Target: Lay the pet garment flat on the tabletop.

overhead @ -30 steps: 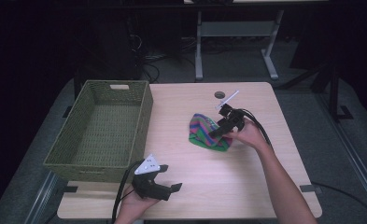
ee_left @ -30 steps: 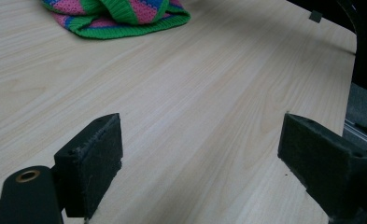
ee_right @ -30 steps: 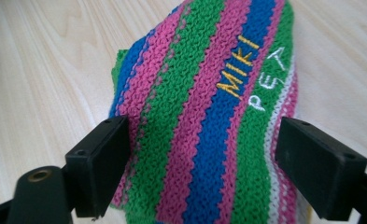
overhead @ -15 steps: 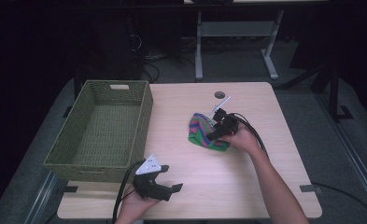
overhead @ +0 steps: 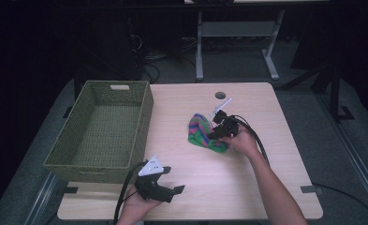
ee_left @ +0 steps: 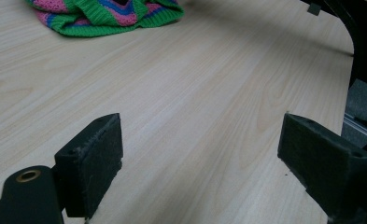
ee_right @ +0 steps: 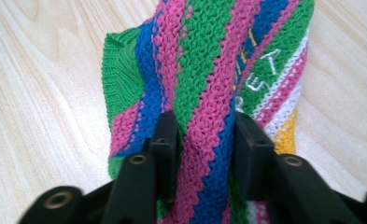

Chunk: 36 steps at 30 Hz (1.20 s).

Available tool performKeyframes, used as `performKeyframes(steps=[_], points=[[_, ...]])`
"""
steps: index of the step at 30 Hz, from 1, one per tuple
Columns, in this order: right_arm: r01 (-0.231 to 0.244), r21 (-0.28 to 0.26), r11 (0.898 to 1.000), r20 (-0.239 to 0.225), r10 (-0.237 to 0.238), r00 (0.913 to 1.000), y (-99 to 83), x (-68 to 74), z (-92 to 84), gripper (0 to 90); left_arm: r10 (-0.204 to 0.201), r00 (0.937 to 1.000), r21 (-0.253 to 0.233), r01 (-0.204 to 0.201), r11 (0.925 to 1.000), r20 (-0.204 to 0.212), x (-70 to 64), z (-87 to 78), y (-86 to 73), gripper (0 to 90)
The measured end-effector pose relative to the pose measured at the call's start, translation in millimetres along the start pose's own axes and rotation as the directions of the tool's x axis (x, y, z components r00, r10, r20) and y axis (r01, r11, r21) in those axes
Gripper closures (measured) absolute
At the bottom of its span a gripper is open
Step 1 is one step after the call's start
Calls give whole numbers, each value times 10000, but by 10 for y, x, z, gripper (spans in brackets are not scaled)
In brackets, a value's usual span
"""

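So since a second ago my right gripper [overhead: 217, 132] has slid down from the far edge of the knitted striped cloth [overhead: 201, 131] onto it, and its jaws have just been closing with a fold of that cloth between them. In the right gripper view you can see the two black pads [ee_right: 166, 135] squeezing a bunched ridge of the knit, pink, blue and green stripes running right up between them, so it's clamped on the cloth now. There's some white lettering stitched into the fabric too, but I can't read it.

The cloth sits on the light wood tabletop [overhead: 247, 183], roughly in the middle, a bit to the right of the green woven basket [overhead: 102, 131] and well apart from it.

My left gripper [overhead: 165, 187] hasn't budged: it's parked at the near edge of the tabletop just in front of the basket, jaws wide apart with nothing between them. Its own view just looks across bare wood grain, with the edge of the cloth at the top of the picture.
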State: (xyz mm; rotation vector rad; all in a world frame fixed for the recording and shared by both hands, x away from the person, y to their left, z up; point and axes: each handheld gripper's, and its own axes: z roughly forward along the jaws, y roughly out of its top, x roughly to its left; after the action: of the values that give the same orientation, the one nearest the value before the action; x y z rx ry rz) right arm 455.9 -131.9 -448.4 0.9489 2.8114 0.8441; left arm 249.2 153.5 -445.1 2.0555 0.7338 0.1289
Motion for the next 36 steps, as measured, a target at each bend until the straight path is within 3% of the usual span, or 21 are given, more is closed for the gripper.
performKeyframes(steps=[11, 25, 34, 36], points=[[-314, -231, 9992, -305, 307, 9991, -2, -15, -74, 754, -52, 10000, -72, 51, 10000, -40, 28, -31, -7, 140], [-315, -319, 9990, -130, 311, 9994, -6, -34, -274, 762, -56, 10000, -114, 55, 9999, -29, 18, -22, -2, 140], [-313, -254, 9992, -246, 307, 9992, -8, -24, -215, 759, -32, 10000, -97, 31, 9999, -56, 18, -26, -1, 140], [-230, -118, 9997, -92, 229, 9997, 1, -2, -180, 743, -38, 10000, -121, 38, 9999, -47, 20, -33, -2, 140]])
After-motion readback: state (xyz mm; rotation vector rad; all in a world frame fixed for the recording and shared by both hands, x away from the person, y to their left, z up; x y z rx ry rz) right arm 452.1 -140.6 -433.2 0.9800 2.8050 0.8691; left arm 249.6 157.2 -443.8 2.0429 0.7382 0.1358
